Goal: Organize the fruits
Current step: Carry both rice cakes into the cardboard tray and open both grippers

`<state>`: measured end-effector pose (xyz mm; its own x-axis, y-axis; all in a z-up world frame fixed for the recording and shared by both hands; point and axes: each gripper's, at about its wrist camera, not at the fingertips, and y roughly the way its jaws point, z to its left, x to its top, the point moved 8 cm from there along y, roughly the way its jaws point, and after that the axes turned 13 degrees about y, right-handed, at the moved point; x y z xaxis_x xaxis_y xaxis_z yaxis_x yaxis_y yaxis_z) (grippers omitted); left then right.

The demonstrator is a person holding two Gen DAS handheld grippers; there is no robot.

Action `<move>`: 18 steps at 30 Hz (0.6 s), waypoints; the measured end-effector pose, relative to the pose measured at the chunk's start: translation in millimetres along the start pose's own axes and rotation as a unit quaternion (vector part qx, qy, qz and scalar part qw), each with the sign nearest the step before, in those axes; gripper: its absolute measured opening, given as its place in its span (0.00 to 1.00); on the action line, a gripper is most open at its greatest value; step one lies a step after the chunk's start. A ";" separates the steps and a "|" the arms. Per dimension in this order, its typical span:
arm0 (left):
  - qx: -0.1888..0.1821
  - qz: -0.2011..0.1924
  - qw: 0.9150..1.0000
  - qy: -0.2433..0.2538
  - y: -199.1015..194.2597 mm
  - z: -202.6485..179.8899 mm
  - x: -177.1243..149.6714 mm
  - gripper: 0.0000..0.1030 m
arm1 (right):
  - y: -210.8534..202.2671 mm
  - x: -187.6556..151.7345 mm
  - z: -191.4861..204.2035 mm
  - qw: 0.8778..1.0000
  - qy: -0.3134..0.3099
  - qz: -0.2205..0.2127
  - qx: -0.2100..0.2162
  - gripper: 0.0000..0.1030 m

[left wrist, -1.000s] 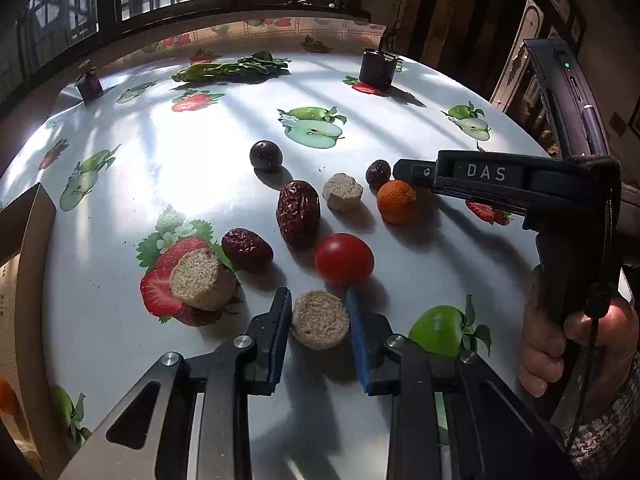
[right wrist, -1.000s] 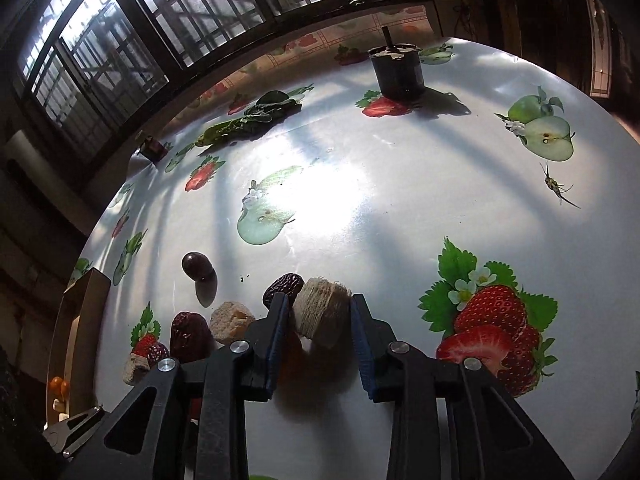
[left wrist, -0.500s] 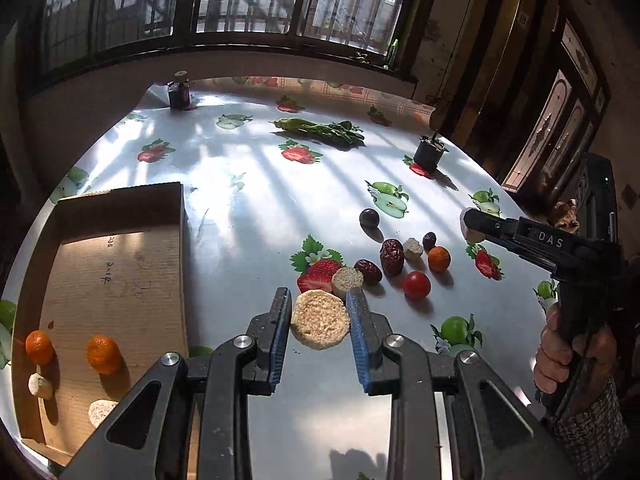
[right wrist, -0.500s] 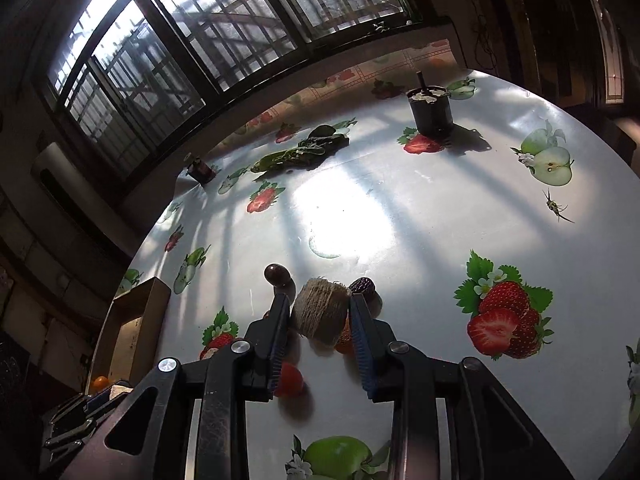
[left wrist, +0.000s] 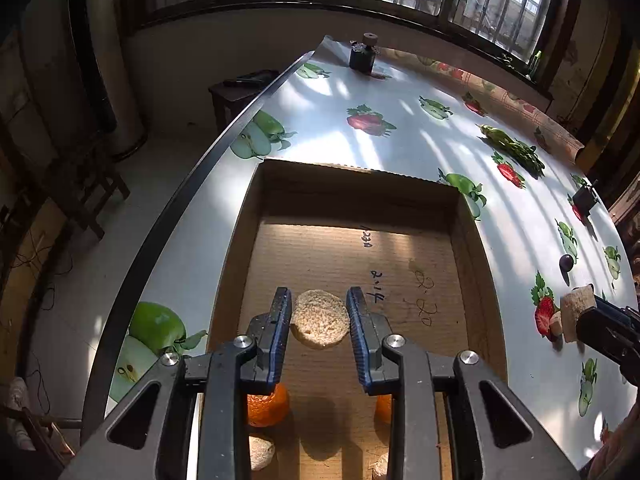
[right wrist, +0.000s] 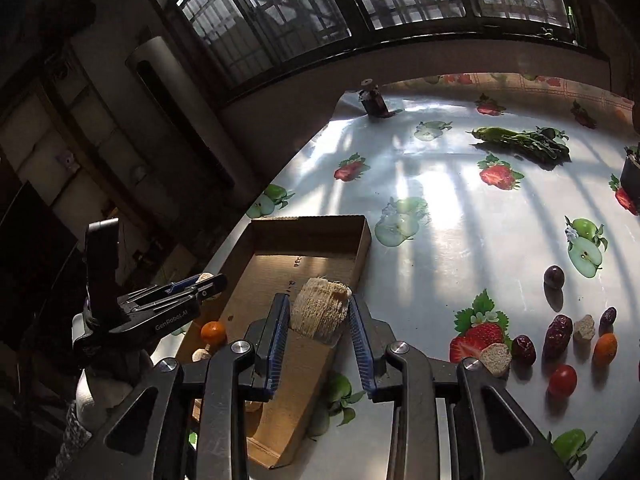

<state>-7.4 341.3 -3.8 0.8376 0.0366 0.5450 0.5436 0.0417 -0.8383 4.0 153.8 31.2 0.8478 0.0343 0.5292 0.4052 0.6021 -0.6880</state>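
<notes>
My left gripper (left wrist: 319,322) is shut on a round tan fibrous fruit piece (left wrist: 319,318) and holds it above the floor of the cardboard box (left wrist: 352,196). Two oranges (left wrist: 267,404) and tan pieces (left wrist: 260,452) lie in the box under the gripper. My right gripper (right wrist: 318,330) is shut on a tan fibrous chunk (right wrist: 320,308) and holds it over the box's right wall (right wrist: 360,256). The left gripper (right wrist: 200,286) shows at the left of the right wrist view. The right gripper's chunk (left wrist: 575,313) shows at the right of the left wrist view.
On the fruit-print tablecloth lie dates (right wrist: 558,336), a cherry tomato (right wrist: 562,380), an orange (right wrist: 605,349), tan pieces (right wrist: 495,358), a dark plum (right wrist: 554,277) and greens (right wrist: 520,142). Dark pots (left wrist: 362,56) stand at the far edge. The table edge (left wrist: 192,184) drops to the floor at left.
Both grippers lifted their tan pieces off the table and swung left. The left one now hangs over the box, the right one over the box's right wall.
</notes>
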 end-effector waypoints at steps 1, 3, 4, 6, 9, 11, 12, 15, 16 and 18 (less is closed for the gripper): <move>-0.002 0.009 1.000 -0.006 7.9 2.4 -3.8 0.27 | 17.8 -6.1 7.4 1.000 -0.008 0.015 -0.007 0.32; 0.001 0.021 1.000 -0.012 17.5 5.6 -8.4 0.27 | 48.5 -14.7 18.0 0.999 -0.021 0.036 -0.016 0.32; 0.005 0.025 1.000 -0.014 20.9 7.2 -9.9 0.27 | 60.4 -18.0 20.1 0.998 -0.029 0.043 -0.022 0.32; 0.010 0.035 0.999 -0.012 28.4 9.1 -12.1 0.27 | 81.7 -23.7 24.3 0.997 -0.038 0.054 -0.030 0.32; 0.029 0.050 0.998 -0.007 39.2 12.4 -15.5 0.27 | 105.4 -31.6 24.6 0.996 -0.040 0.075 -0.037 0.32; 0.024 0.055 0.998 -0.019 43.0 16.9 -18.6 0.27 | 115.5 -34.8 23.7 0.995 -0.043 0.083 -0.043 0.32; 0.020 0.054 0.998 -0.025 43.4 18.2 -19.5 0.27 | 118.8 -35.3 23.0 0.994 -0.044 0.085 -0.045 0.33; 0.018 0.048 0.998 -0.037 40.8 23.2 -19.5 0.27 | 125.6 -34.9 21.2 0.994 -0.048 0.085 -0.053 0.33; 0.016 0.047 0.998 -0.039 40.5 23.8 -19.7 0.28 | 127.9 -35.2 21.4 0.993 -0.049 0.087 -0.055 0.33; 0.009 0.045 0.998 -0.039 40.7 23.1 -19.2 0.31 | 129.6 -37.7 20.9 0.993 -0.052 0.086 -0.055 0.33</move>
<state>-2.6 365.3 -48.1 0.8760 0.1191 0.4674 0.4644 0.0535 -0.8840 17.4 247.2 -67.6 0.8705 0.2150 0.4428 0.2964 0.4893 -0.8202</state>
